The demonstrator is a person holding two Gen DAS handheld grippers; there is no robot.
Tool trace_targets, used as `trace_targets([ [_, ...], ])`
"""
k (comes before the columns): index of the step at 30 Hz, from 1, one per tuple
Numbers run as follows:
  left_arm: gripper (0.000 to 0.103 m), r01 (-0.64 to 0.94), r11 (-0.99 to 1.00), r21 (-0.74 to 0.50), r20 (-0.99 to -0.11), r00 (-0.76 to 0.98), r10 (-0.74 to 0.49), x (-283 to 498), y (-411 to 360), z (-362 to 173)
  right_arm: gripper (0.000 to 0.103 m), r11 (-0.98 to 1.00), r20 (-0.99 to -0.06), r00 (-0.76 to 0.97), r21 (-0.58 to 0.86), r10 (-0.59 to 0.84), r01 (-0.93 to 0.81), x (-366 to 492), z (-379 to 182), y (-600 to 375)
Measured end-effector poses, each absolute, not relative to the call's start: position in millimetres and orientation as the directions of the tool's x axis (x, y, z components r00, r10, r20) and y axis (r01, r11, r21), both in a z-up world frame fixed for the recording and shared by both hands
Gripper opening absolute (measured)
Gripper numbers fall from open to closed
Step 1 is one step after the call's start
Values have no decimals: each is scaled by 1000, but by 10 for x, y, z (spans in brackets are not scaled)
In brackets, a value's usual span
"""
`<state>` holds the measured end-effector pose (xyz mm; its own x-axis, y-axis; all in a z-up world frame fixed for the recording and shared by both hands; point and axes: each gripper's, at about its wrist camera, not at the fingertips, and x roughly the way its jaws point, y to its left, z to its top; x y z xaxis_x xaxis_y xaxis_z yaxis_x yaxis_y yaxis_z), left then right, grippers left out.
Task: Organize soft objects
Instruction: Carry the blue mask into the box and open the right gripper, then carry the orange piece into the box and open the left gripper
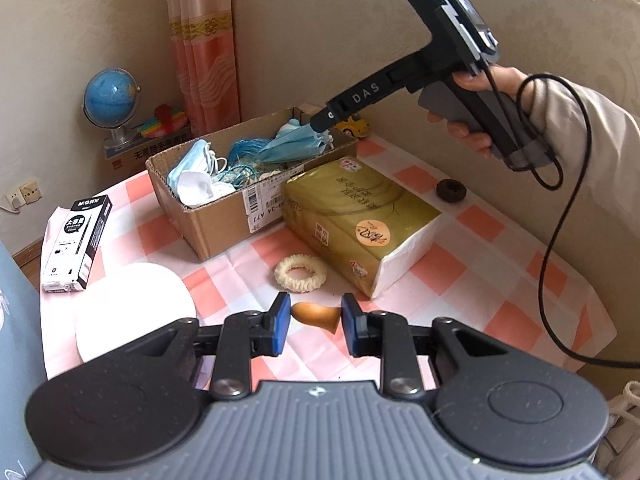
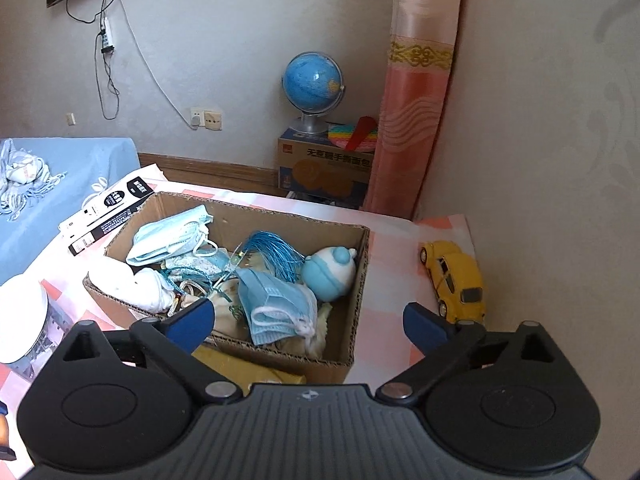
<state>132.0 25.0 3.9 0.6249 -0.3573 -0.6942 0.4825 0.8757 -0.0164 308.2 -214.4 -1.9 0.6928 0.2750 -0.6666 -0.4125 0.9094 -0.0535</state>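
The left gripper (image 1: pixel 313 322) hovers low over the checked tablecloth (image 1: pixel 440 276), its blue pads part-way apart with a small orange gourd-shaped toy (image 1: pixel 316 315) lying between them; whether the pads touch it I cannot tell. Just beyond, at 12 o'clock, lies a cream ring-shaped scrunchie (image 1: pixel 301 274), and at 1 o'clock a yellow tissue pack (image 1: pixel 360 220) rests against the cardboard box (image 1: pixel 224 216). The right gripper (image 2: pixel 308 322) hangs above the box's near edge with its jaws spread wide and nothing between them. Directly under it in the box lies a blue face mask (image 2: pixel 276 304), with a blue round plush (image 2: pixel 330 274) at 1 o'clock, a blue tassel (image 2: pixel 272 254) at 12 and a second mask (image 2: pixel 172 236) at 10. A yellow toy car (image 2: pixel 454 278) sits outside the box at 2 o'clock.
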Motion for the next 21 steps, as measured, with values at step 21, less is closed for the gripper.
trace_targets([
  [21, 26, 448, 894, 0, -662, 670, -335, 1912, 163, 394, 103, 977, -675, 712, 65, 191, -201, 2090, -60, -2499],
])
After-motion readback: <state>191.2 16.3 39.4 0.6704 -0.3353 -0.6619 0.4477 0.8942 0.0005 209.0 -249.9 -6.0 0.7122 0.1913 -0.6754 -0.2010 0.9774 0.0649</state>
